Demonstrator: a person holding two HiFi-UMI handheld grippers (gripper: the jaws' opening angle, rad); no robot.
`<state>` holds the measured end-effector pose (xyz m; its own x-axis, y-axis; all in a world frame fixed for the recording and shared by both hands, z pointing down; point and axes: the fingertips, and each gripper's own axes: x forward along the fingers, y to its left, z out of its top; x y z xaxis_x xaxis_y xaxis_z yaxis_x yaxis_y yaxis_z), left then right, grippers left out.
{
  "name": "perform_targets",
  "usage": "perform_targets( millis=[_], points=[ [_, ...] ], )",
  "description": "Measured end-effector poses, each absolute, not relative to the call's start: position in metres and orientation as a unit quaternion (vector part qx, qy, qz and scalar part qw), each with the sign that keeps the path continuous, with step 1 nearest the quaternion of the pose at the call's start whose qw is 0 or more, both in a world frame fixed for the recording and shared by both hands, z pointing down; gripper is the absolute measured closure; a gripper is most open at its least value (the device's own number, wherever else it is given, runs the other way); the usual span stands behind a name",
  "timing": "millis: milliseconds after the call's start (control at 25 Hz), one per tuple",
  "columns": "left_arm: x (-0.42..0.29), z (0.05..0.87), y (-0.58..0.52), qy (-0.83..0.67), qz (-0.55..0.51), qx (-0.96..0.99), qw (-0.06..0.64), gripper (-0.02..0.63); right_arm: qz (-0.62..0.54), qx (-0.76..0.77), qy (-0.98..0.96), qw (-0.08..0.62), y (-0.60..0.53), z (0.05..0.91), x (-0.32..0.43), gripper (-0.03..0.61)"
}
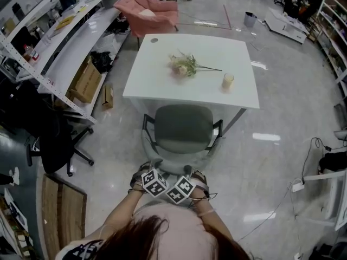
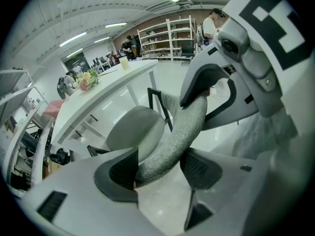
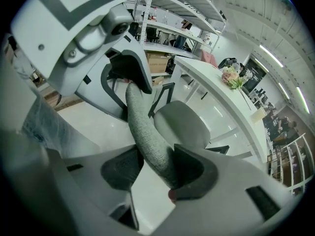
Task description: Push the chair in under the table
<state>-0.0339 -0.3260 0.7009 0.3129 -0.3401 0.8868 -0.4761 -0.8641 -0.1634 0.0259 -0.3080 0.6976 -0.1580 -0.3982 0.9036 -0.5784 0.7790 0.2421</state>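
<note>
chair in the head view faces the near edge of the white worktop. Its seat front is about at that edge and most of the seat is out in the open. the left claw and right claw sit side by side on the backrest.

left gripper view: the left claw's pads are closed on the grey backrest rim, which runs on to the right claw, also clamped on it.

right gripper view: the right claw grips the same rim, held partly apart by its thickness.

the push looks under way, not finished. next i'd judge an even, level shove from both claws, so the chair runs straight under the worktop.
</note>
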Motion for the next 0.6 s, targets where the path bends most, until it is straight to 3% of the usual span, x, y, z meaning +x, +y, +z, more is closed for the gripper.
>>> perform_targets(
  millis=[600],
  points=[
    [-0.032,0.701,-0.342,-0.254,0.526,0.81,0.06,0.348,0.071,0.323,-0.758,0.563,-0.324,0.698,0.028,0.387]
  ],
)
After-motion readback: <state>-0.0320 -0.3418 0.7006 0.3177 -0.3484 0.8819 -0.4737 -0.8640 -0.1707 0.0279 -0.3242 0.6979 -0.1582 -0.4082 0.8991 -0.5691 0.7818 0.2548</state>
